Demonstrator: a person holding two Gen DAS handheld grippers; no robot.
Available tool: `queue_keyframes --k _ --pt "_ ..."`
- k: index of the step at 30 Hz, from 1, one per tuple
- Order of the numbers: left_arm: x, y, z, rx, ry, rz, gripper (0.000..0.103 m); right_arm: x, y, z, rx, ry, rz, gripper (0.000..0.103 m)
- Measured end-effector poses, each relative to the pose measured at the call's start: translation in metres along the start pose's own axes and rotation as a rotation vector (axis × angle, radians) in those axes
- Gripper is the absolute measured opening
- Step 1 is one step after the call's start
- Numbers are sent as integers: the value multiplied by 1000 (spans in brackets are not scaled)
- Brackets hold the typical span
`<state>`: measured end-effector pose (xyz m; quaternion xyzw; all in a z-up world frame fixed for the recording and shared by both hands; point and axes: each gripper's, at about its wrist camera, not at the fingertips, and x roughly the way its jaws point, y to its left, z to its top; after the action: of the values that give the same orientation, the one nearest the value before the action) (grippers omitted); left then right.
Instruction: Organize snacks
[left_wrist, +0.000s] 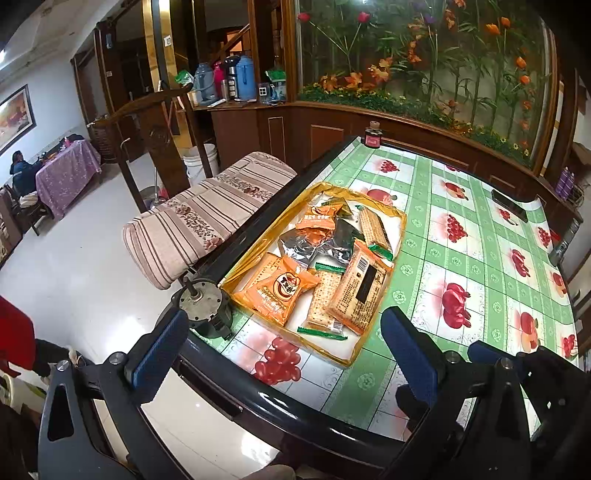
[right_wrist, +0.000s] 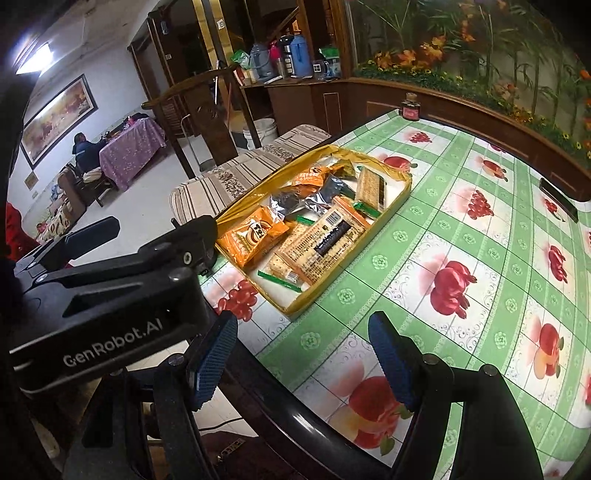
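Both jaws spread wide with nothing between them: left gripper (left_wrist: 284, 347) hangs over the table's near edge, right gripper (right_wrist: 303, 354) just beside it, a bit further in over the tablecloth (right_wrist: 461, 236).

Snacks all sit inside 1 shallow yellow-rimmed tray (left_wrist: 400, 221) near the table's left edge, long side roughly parallel to that edge. No snack shows loose on the cloth.

- Orange round-logo packet (left_wrist: 280, 288) at tray's near-left corner, face up.
- Long cracker pack with barcode and black label (left_wrist: 360, 286) at near-right, overlapping a green-ended cracker sleeve (left_wrist: 325, 295).
- Silver foil pouches (left_wrist: 303, 245) mid-tray, crumpled.
- 2nd orange packet (left_wrist: 319, 218) and another cracker sleeve (left_wrist: 373, 225) toward far end.

Packs overlap and lie at mixed angles, so the tray reads as a collecting bin, not sorted rows. Scene fits 2 stages: snacks all gathered in the tray, or a jumbled tray awaiting tidying. Can't settle which.

Grippers held back off the tray, likely for a clear camera view of the contents.

Elsewhere: small dark red jar (left_wrist: 372, 136) at far-left corner, black phone-like slab (left_wrist: 509, 205) near far edge. Striped cushioned seat (left_wrist: 207, 210) beside table's left edge.
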<state>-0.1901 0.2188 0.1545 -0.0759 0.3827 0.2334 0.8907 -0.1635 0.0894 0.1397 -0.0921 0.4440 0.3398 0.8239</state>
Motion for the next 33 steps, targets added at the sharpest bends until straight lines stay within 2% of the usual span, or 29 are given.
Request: queue_keyframes --k 33 --pt "43 1 16 38 83 -38 103 42 2 20 24 65 26 75"
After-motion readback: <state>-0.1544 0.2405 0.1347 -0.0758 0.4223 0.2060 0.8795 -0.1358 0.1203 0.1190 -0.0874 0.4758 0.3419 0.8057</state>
